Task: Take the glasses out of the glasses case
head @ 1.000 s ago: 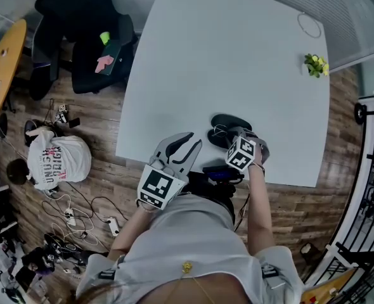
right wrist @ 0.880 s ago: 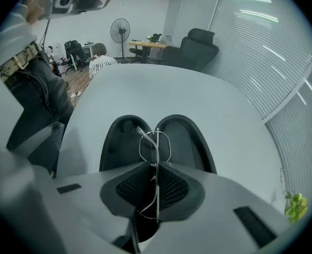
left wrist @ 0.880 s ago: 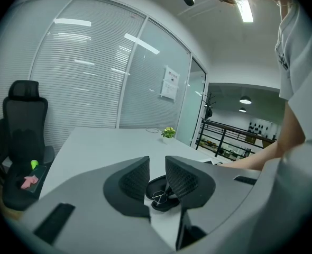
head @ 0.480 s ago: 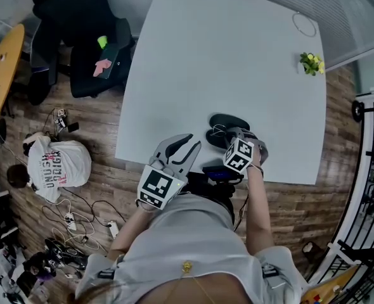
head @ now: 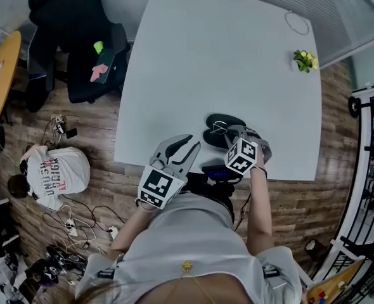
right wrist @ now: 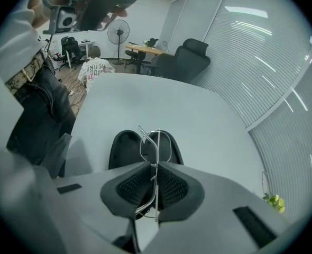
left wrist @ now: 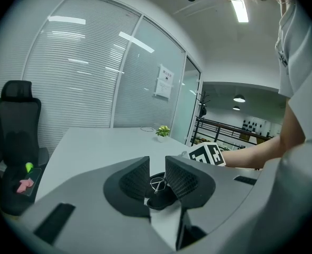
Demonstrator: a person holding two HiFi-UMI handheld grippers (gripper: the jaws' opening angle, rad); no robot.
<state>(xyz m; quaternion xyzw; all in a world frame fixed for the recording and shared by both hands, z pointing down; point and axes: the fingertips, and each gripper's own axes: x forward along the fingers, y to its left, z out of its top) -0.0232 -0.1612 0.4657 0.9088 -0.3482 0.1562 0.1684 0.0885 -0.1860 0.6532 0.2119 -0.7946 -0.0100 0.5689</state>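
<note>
Pale grey surface (head: 238, 56) spreads wide ahead of both my jaws, with a small green plant (head: 303, 59) far off near its back edge. My right gripper (right wrist: 154, 168) has just been closing its jaws, and they pinch the thin wire rim of the glasses (right wrist: 155, 142). The rest of the frame sticks out past the tips, above the open black glasses case (right wrist: 125, 147) lying beneath them. My left gripper (left wrist: 157, 165) holds its jaws apart with nothing pressed between them, the case just beyond their tips. I judge the glasses very light but fragile: the wire would bend under a hard squeeze, the metal is slick, and the lenses would scratch. The rim near the bridge seems the safest hold. The case may want steadying.
</note>
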